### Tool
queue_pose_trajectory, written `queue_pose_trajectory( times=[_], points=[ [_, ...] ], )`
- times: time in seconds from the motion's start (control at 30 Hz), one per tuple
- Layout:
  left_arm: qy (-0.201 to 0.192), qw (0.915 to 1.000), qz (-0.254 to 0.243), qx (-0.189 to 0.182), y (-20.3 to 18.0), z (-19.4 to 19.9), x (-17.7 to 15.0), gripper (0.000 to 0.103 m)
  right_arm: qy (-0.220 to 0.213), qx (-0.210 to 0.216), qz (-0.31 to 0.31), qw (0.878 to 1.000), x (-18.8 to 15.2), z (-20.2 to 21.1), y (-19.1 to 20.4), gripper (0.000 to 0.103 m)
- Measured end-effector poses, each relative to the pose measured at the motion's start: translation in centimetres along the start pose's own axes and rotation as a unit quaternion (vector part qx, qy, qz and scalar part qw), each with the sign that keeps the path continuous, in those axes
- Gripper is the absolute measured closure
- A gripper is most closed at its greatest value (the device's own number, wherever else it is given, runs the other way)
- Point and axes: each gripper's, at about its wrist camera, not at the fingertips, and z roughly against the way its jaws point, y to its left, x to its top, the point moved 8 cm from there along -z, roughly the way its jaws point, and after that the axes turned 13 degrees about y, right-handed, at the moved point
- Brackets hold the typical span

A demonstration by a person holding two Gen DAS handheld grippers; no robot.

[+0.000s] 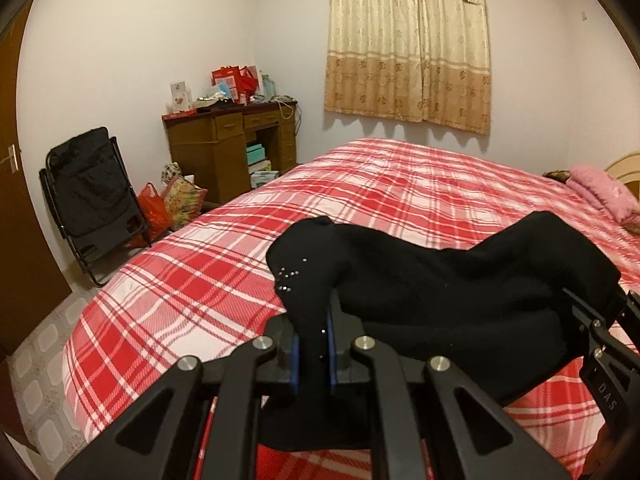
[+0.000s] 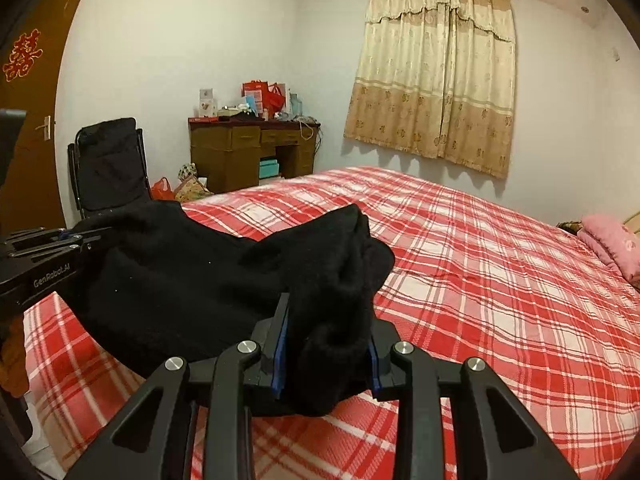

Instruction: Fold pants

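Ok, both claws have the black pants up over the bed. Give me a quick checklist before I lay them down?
1. Left claw clamped on the black fabric pants: ok, a thin bunch sits between its blue pads.
2. Right claw clamped on the pants: ok, a thicker bunch fills it.
3. Pants spanning both claws without slipping: ok, though they sag in the middle.
4. Red-and-white plaid bedspread free ahead: ok, bare as far as the pink pillow.
5. Pants layers aligned and smooth: cannot tell, the fabric is bunched.
6. Pants clear of the bed edge: cannot tell.

right claw [image 2: 326, 354] grips black pants [image 2: 192, 280] | left claw [image 2: 86, 236] grips pants | above bed [image 2: 480, 280]
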Motion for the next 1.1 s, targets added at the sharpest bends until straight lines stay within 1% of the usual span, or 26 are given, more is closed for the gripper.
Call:
queue_pose_trajectory(
  times=[0.13,0.2,0.27,0.37,0.5,0.6,0.67,0.77,0.8,0.83,0.87,0.9,0.93,0.97,1.0,1.03,1.07,1.1],
  points=[
    [0.021,0.9997,0.003,0.008,0.0,-2.0,-0.2,0.092,0.025,-0.005,0.005,1.000,-0.7,-2.7,0.2,0.071],
    [0.041,0.9991,0.007,0.006,0.0,-3.2,-0.8,0.092,0.039,-0.006,0.005,0.999,-1.1,-3.8,0.2,0.071],
    [0.051,0.9987,0.004,0.009,-0.2,-3.8,-1.4,0.092,0.050,-0.006,0.007,0.999,-1.6,-4.6,0.1,0.071],
    [0.059,0.9981,-0.010,0.015,-0.5,-4.4,-2.3,0.091,0.066,-0.008,0.013,0.998,-2.3,-5.6,-0.2,0.071],
    [0.071,0.9972,-0.015,0.020,-0.8,-5.3,-3.2,0.091,0.088,-0.009,0.017,0.996,-3.7,-6.8,-0.3,0.071],
    [0.077,0.9965,-0.021,0.025,-0.9,-5.7,-3.9,0.091,0.096,-0.009,0.018,0.995,-4.1,-7.2,-0.2,0.071],
    [0.080,0.9960,-0.027,0.031,-0.8,-6.2,-4.3,0.089,0.099,-0.008,0.019,0.995,-4.1,-7.3,-0.2,0.071],
    [0.086,0.9955,-0.019,0.035,-0.4,-6.8,-4.8,0.085,0.106,-0.006,0.021,0.994,-4.3,-7.7,0.0,0.067],
    [0.086,0.9954,-0.013,0.040,-0.2,-6.8,-4.8,0.077,0.113,-0.004,0.018,0.993,-4.5,-7.8,-0.1,0.061],
    [0.085,0.9953,-0.007,0.047,0.1,-6.7,-4.7,0.060,0.121,-0.001,0.011,0.993,-4.7,-7.9,-0.4,0.055],
    [0.084,0.9946,0.007,0.061,0.8,-6.7,-4.7,0.049,0.127,0.005,0.002,0.992,-4.9,-8.0,-0.7,0.051],
    [0.085,0.9935,0.028,0.071,1.7,-6.7,-4.8,0.028,0.130,0.009,-0.008,0.991,-5.1,-8.0,-1.0,0.043],
    [0.088,0.9927,0.043,0.071,2.3,-6.8,-5.0,0.010,0.134,0.018,-0.022,0.991,-5.4,-7.8,-1.5,0.037],
    [0.099,0.9909,0.068,0.060,3.2,-6.9,-5.3,0.003,0.136,0.030,-0.034,0.990,-5.7,-7.6,-1.8,0.035],
    [0.112,0.9884,0.094,0.041,4.1,-7.2,-5.7,0.000,0.136,0.040,-0.042,0.989,-5.9,-7.3,-2.0,0.034],
    [0.112,0.9877,0.105,0.027,4.4,-7.2,-5.9,0.000,0.133,0.053,-0.053,0.988,-6.4,-6.9,-2.3,0.034],
    [0.108,0.9886,0.104,0.017,4.5,-6.8,-6.0,0.000,0.132,0.060,-0.059,0.988,-6.7,-6.6,-2.5,0.034],
    [0.110,0.9896,0.090,0.022,4.4,-6.5,-6.3,0.000,0.131,0.065,-0.064,0.987,-7.1,-6.2,-2.7,0.034]
  ],
)
